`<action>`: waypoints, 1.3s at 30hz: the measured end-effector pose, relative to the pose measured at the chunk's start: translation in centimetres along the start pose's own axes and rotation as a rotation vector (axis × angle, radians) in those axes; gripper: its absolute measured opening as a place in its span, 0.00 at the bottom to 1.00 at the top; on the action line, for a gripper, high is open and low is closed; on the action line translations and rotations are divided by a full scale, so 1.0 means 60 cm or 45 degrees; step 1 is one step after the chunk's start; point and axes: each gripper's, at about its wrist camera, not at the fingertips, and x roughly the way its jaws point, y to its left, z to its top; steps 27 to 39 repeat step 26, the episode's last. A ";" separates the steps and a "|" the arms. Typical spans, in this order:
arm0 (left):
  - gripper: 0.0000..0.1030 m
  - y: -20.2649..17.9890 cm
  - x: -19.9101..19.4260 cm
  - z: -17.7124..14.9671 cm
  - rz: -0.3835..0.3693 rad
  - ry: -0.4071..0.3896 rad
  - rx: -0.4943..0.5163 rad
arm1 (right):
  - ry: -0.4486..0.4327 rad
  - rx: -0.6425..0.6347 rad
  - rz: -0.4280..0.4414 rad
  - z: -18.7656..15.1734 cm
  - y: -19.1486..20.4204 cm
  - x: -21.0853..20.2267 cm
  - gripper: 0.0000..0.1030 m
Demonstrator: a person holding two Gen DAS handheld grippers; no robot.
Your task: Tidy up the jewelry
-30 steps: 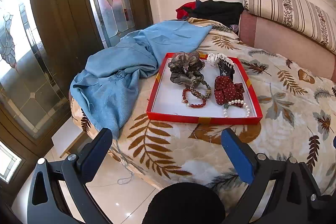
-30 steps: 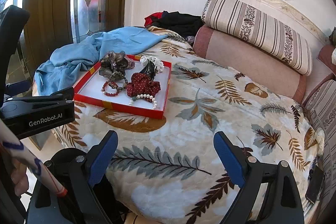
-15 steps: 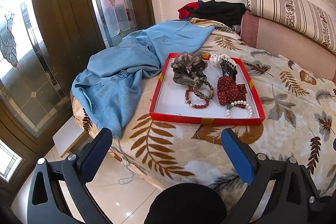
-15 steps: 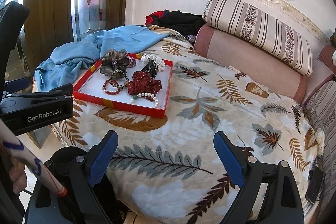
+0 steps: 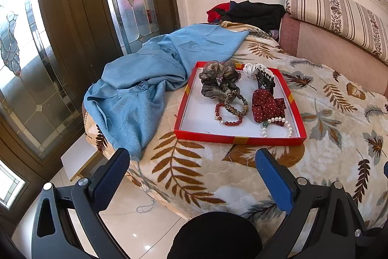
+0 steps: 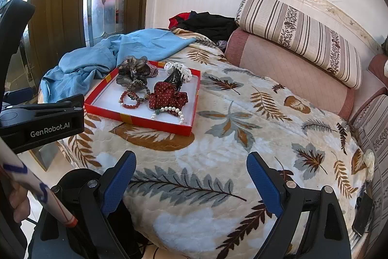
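The only lettering I can read is "GenRobot.AI", white on the black side of the left gripper (image 6: pixel 42 121), as seen from the right wrist. A sleeve (image 6: pixel 29 183) low at the left edge of that view carries blue marks, but they make no word I can read. Nothing on the red tray (image 5: pixel 238 139) or the bedding is legible.

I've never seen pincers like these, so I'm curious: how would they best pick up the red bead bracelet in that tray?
Probably by the near arc of the red bracelet, coming straight down from above. It lies flat on the tray, and its far side touches the leopard hair tie; the near arc lies on bare white floor. One finger would go inside the loop, one outside. The open left hand-held gripper is nearer.
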 end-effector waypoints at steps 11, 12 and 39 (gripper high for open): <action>1.00 0.000 0.000 0.000 -0.001 0.001 0.000 | 0.000 -0.008 0.003 -0.002 0.000 0.000 0.92; 1.00 0.001 0.000 0.000 0.000 0.001 -0.001 | 0.001 -0.009 0.003 -0.001 0.001 0.001 0.92; 1.00 0.010 -0.022 -0.013 0.061 -0.093 0.015 | 0.011 0.015 0.024 -0.004 -0.005 0.003 0.92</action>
